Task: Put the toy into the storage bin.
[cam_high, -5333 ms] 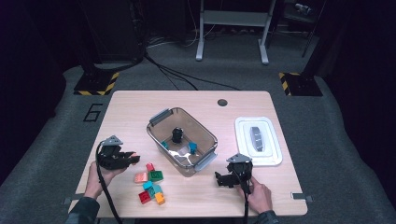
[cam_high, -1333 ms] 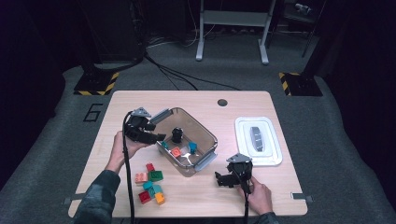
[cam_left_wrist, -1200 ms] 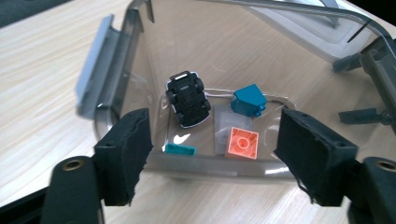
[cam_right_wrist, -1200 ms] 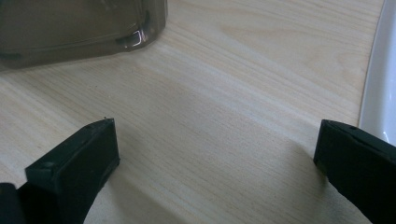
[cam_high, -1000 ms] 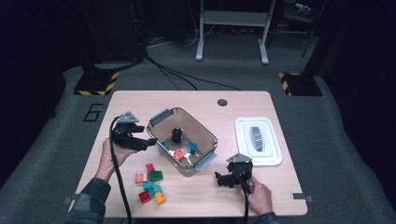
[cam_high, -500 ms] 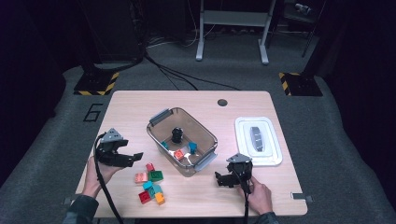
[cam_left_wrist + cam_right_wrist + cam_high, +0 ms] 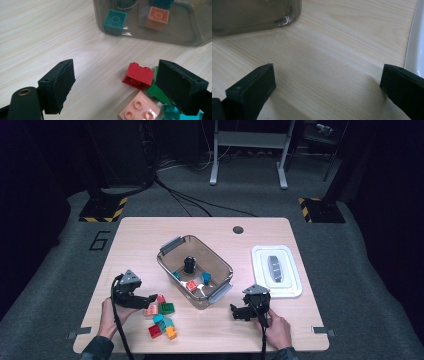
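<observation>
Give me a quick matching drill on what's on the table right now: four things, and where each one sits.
Things:
1. Red brick
2. Teal brick
3. White lid
4. Left gripper

Places:
A. Inside the clear bin
B. On the table right of the bin
C. Open, at the loose brick pile
D. On the table just ahead of the left gripper

Pairs: 1-D, 2-A, 3-B, 4-C
</observation>
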Demonstrator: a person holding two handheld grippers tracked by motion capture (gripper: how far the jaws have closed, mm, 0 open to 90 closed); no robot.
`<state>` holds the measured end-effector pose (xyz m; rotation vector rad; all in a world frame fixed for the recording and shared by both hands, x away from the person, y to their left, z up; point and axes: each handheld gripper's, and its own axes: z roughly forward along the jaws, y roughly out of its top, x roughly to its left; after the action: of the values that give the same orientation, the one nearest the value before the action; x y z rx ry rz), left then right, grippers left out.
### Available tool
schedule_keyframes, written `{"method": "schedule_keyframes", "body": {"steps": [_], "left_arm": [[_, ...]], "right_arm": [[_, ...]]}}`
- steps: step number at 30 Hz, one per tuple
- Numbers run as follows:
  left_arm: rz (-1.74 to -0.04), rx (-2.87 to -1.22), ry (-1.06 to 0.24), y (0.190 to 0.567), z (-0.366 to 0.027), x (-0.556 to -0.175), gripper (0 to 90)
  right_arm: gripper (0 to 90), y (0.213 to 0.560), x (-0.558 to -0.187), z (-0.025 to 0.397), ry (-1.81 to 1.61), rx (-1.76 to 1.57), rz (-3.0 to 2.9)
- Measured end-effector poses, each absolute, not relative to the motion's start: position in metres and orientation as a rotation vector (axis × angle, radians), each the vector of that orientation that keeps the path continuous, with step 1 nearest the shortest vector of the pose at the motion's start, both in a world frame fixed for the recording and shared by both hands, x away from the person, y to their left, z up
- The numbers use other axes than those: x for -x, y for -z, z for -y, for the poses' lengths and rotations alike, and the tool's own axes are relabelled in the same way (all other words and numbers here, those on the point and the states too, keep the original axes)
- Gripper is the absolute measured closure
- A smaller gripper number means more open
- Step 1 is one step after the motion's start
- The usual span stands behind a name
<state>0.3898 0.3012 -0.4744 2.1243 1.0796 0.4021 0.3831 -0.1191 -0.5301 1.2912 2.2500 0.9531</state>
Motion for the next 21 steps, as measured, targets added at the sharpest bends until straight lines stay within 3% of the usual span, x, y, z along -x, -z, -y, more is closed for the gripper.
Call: {"method": "schedule_keyframes", "body": {"steps": [21], "left_arm": [[-1.061, -2.188, -0.333, 0.493, -0.279, -0.402, 17.9]], "right_arm": [[0.0, 0.53, -0.383, 0.119, -0.951, -1.288, -2.251]]}}
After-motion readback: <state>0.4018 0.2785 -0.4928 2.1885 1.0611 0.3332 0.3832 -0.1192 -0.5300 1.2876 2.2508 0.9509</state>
